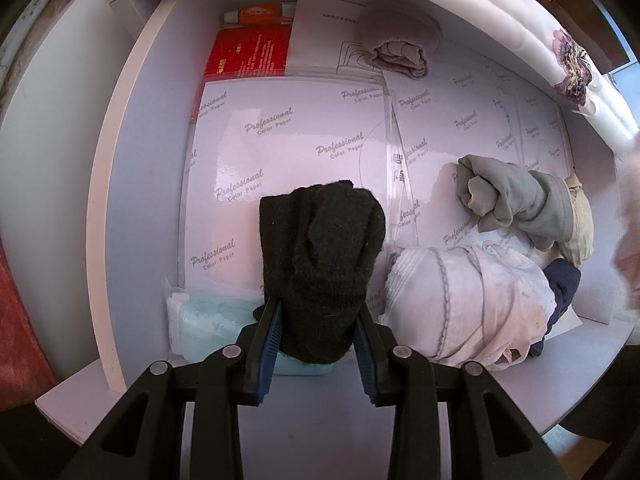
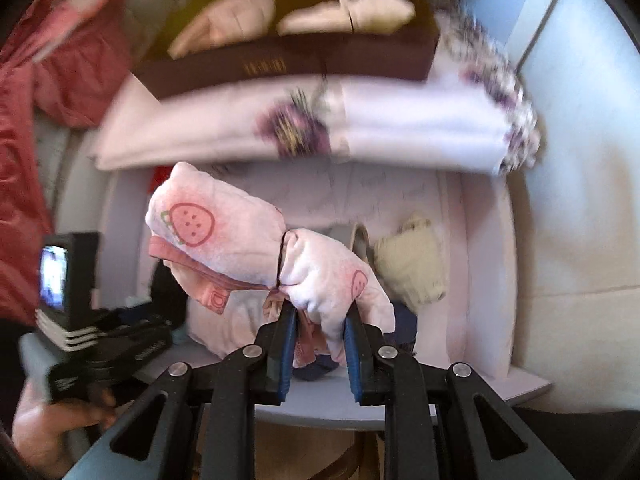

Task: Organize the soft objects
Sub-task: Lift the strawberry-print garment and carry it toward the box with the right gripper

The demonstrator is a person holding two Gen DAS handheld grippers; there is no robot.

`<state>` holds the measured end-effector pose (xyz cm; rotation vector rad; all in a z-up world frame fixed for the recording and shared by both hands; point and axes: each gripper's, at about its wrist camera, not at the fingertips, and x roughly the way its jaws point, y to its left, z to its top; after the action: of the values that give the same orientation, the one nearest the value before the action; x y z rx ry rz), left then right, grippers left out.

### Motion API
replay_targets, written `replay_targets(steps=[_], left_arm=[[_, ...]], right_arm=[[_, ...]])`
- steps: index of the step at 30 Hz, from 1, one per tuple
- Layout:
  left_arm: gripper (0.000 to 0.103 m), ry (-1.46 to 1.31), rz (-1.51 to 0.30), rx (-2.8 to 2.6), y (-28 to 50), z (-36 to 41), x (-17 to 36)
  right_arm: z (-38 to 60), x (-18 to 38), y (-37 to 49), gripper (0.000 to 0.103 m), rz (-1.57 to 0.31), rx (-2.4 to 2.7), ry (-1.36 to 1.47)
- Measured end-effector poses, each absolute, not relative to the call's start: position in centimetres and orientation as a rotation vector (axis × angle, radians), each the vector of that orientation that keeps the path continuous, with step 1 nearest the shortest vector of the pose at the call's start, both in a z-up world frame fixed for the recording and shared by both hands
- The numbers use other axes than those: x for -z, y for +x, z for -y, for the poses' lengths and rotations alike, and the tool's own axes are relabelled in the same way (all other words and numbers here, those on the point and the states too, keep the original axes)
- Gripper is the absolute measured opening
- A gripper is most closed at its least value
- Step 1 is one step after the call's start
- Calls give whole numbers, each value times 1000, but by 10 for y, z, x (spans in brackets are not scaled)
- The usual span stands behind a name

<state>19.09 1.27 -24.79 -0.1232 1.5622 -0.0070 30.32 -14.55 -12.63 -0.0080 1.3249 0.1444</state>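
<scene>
Since we're sorting soft stuff out of this white drawer, it makes sense that both hands are loaded at once. Biggest thing around is the folded floral quilt sitting on the ledge above, with a dark brown box on top holding a couple of pale bundles, which we'd guess is where sorted pieces end up. Down in the drawer there's a heap of pale clothing at the right, a grey rolled pair beside it and a smaller beige roll at the back, all lying on glossy printed paper sheets. Our left gripper is clamped on a black knit sock, held upright just over the drawer floor. Our right gripper is pinching the pink strawberry-print socks by one end, so the rest flops sideways in the air above the pile. Hard to read: the right view is smeared, so the box lettering is mush, and the navy piece under the heap is mostly buried.
</scene>
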Motion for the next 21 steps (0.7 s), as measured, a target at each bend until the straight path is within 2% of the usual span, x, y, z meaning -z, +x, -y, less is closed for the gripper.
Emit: replay_targets(steps=[7,11,17,21], left_arm=[[36,-126,-1561,11,191,-16,250],[36,-135,-1561,8,192,-18,250],[36,-151,-1560,5,191,-22,251],[36,-152,-1559,2,191,-24,251]], right_arm=[[139,53,326,22,-1129,-164,-53],[116,24,361,22,-1008,-149,-183],[72,42,421,22,-851,-84,-510],[61,62,451,22,-808,-26,-645]])
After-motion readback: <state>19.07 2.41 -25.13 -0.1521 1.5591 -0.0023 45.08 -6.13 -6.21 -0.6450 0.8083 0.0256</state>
